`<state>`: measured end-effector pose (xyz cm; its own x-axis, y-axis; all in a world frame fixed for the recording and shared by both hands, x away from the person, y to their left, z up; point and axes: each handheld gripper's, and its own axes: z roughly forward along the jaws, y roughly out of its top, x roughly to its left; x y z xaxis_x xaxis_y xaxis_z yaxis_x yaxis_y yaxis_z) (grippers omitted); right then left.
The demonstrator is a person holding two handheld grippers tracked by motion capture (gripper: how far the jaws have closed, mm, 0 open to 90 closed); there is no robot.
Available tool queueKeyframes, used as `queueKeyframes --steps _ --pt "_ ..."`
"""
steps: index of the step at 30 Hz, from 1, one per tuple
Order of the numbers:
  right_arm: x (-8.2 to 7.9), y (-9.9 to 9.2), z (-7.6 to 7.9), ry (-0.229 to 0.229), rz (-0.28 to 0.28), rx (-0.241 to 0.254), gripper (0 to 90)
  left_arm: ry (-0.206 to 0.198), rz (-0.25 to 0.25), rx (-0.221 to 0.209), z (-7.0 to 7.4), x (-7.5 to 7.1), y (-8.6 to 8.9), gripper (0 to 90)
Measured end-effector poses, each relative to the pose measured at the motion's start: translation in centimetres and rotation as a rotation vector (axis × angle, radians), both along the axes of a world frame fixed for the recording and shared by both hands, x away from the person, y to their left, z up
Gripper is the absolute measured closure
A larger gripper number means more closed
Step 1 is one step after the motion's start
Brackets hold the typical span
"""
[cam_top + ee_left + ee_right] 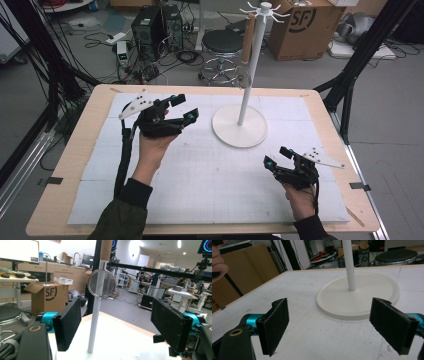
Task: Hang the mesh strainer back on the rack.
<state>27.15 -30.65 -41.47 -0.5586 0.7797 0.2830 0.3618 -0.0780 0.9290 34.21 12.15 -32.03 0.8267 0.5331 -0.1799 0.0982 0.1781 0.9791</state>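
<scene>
White stand (242, 100) holding round strainer (243, 77) near table's far edge; left gripper (181, 107) and right gripper (276, 156) both gaping empty.

Only the white stand (239, 131) rises from the open mat (200, 175), strainer (101, 283) hanging high.

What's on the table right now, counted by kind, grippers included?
White hook stand: 1
Wooden-handled strainer hanging on it: 1
Open grippers: 2, left gripper and right gripper
Total: 4
</scene>
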Motion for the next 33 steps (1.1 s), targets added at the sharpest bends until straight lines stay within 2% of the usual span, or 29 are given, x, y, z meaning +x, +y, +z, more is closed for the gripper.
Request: queueKeyframes --steps 4,6,12,16,19,26,28,33 --pt "0.0 0.1 0.0 -0.003 0.003 -0.011 15.3 0.009 0.022 0.009 -1.4 -0.8 0.9 25.0" --pt "0.0 0.2 -0.2 -0.002 0.006 -0.02 15.3 0.011 0.033 0.04 -2.2 -1.2 1.2 25.0" --pt "0.2 0.5 -0.4 0.004 0.01 -0.032 15.2 0.055 0.032 0.059 -5.1 -2.4 2.2 25.0" --pt "0.2 0.7 -0.5 -0.003 0.015 -0.038 15.1 0.064 0.034 0.069 -6.5 -3.5 2.7 25.0" --pt "0.3 0.8 -0.6 0.0 0.017 -0.042 15.1 0.068 0.024 0.08 -7.3 -4.4 3.0 25.0" --pt "0.1 1.3 -0.5 -0.011 0.033 -0.047 15.0 0.081 0.051 0.076 -9.0 -6.3 4.5 24.9" --pt "0.0 1.4 -0.5 -0.012 0.037 -0.052 15.0 0.095 0.062 0.085 -9.3 -6.6 5.0 24.9" --pt "-0.3 1.9 -0.4 -0.02 0.047 -0.065 14.9 0.101 0.082 0.097 -9.7 -7.4 6.0 24.8"
